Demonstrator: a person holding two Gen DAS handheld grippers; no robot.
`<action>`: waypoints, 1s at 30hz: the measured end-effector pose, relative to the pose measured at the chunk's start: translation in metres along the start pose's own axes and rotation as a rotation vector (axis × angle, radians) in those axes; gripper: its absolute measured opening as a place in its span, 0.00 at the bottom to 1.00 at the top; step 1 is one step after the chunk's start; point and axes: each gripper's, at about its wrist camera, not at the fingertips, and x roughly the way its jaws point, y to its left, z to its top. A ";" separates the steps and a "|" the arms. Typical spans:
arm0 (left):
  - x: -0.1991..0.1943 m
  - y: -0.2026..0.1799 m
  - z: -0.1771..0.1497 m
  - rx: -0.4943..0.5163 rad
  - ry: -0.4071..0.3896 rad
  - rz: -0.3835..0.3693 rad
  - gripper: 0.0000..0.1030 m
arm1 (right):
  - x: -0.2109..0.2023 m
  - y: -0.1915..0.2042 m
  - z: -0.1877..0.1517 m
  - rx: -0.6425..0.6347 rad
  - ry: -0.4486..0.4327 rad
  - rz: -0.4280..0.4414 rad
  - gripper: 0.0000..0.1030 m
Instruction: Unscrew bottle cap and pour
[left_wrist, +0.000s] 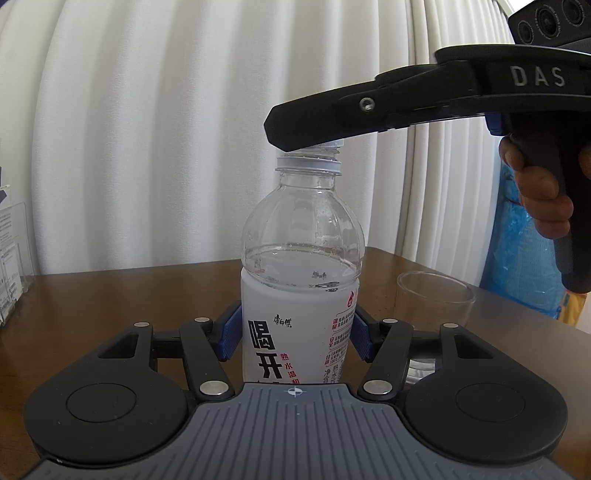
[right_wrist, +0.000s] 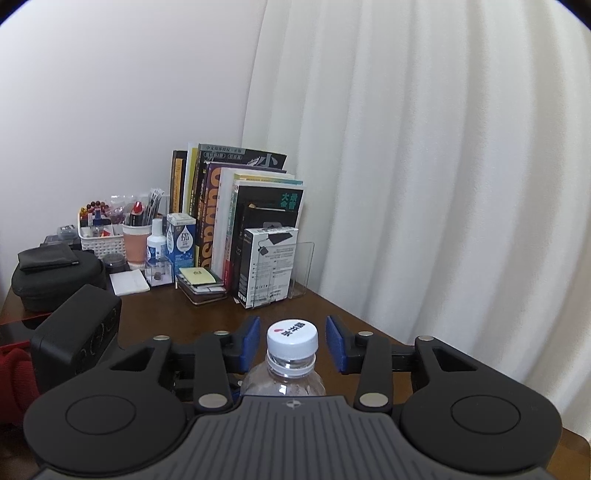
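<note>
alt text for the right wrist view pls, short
The right gripper is open, its blue pads on either side of the white cap of a clear water bottle without touching it. Beyond, a brown desk holds upright books before a white curtain.

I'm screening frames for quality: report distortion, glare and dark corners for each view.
Left wrist view: fisheye bows the curtain folds; soft daylight, no harsh glare, and the bottle label reads sharp. Right wrist view: dark vignette in the top corners, dimmer and cooler light, the curtain curves outward, the cap is crisp, and the distant books are softer.
</note>
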 end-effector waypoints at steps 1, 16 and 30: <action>0.000 0.000 0.000 0.000 0.000 0.000 0.57 | 0.001 0.000 0.000 0.003 -0.001 0.000 0.32; -0.001 -0.001 0.000 0.008 -0.005 0.002 0.57 | -0.001 -0.035 -0.022 0.170 -0.082 0.151 0.31; -0.001 0.000 -0.001 0.008 -0.004 0.004 0.57 | -0.002 -0.019 -0.019 0.104 -0.075 0.081 0.32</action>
